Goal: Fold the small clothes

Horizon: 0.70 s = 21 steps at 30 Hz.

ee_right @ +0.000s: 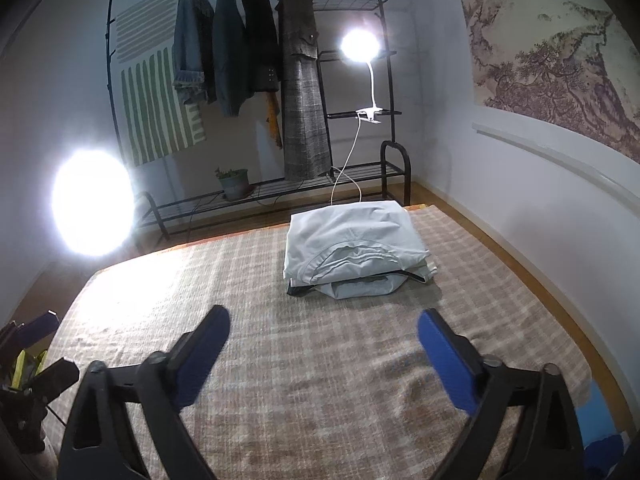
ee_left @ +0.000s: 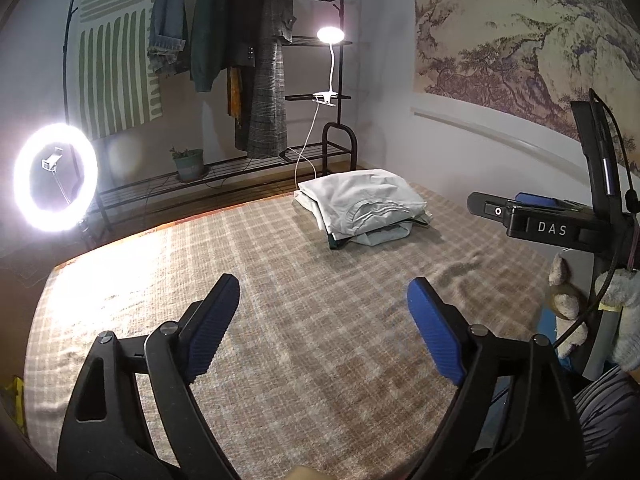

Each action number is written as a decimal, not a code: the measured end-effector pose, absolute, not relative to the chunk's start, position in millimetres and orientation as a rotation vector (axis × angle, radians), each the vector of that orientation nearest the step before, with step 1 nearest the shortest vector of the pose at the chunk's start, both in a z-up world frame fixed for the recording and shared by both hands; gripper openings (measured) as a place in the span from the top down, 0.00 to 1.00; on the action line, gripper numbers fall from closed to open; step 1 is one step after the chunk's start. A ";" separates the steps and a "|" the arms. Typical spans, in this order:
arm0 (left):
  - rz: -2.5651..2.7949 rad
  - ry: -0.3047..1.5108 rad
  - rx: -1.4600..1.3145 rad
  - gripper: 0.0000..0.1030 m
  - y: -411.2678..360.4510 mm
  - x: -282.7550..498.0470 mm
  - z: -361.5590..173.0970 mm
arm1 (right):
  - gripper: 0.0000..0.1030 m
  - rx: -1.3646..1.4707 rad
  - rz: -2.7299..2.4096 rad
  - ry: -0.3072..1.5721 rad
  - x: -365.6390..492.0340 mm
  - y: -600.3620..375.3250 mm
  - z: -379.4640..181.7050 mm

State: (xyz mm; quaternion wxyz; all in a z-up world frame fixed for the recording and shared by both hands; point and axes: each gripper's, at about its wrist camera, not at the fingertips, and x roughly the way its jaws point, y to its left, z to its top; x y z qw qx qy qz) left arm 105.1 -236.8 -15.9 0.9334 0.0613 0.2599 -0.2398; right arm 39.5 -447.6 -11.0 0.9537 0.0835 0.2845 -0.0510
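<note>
A stack of folded pale clothes [ee_left: 362, 204] [ee_right: 356, 240] lies on the far part of a plaid-covered table [ee_left: 280, 320] [ee_right: 320, 360], a light grey piece on top. My left gripper [ee_left: 324, 296] stands open over the bare cloth, well short of the stack, with nothing between its blue pads. My right gripper [ee_right: 324, 330] is open too, nearer the stack and just in front of it, and holds nothing. The right gripper's body [ee_left: 540, 220] shows at the right edge of the left wrist view.
A ring light [ee_left: 56, 178] [ee_right: 94, 204] glares at the table's left. Behind stands a black clothes rack [ee_left: 224, 60] [ee_right: 256, 60] with hanging coats, a clip lamp [ee_left: 331, 36] [ee_right: 359, 46] and a potted plant [ee_left: 188, 164]. Soft toys [ee_left: 568, 300] sit at the right table edge.
</note>
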 end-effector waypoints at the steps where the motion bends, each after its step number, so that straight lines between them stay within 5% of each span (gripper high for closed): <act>1: -0.490 0.533 0.125 0.14 -236.6 105.2 -16.2 | 0.00 0.166 -0.108 0.574 40.2 -447.2 -10.8; 21: -0.476 0.534 0.119 0.12 -234.0 107.3 -13.7 | 0.00 0.152 -0.106 0.579 45.1 -435.3 -14.2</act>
